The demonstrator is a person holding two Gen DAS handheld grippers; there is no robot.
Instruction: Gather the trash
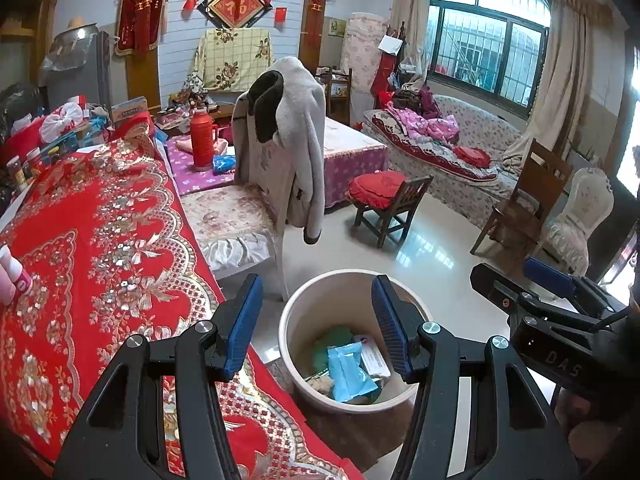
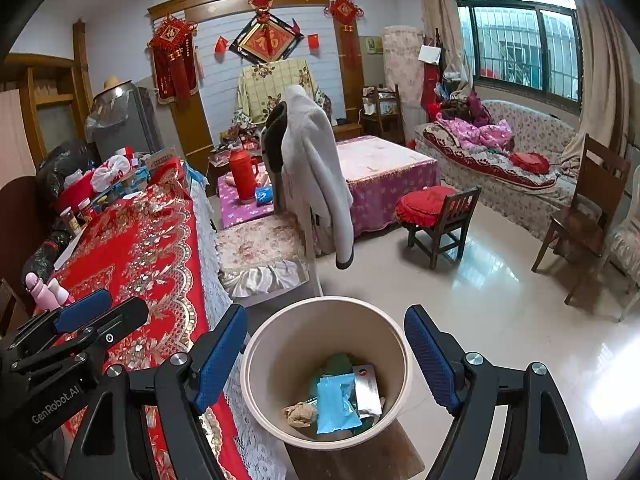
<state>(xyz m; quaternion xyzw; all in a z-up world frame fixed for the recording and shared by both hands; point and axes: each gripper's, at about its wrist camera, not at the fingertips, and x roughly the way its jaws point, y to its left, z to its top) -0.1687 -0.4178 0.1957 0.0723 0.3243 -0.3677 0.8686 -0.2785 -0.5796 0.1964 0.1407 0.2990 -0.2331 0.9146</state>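
A cream round trash bin stands on a low wooden stool beside the red-clothed table. Inside lie a blue plastic packet, a white and silver wrapper, something green and a crumpled brown wad. My left gripper is open and empty above the bin's near rim. My right gripper is open and empty, straddling the bin from above. Each gripper shows at the edge of the other's view, the right one and the left one.
Pink and white small bottles stand on the table's left edge. A chair draped with a grey coat stands just behind the bin. A small wooden chair with a red cushion, a purple-covered low table and a sofa lie beyond on the shiny floor.
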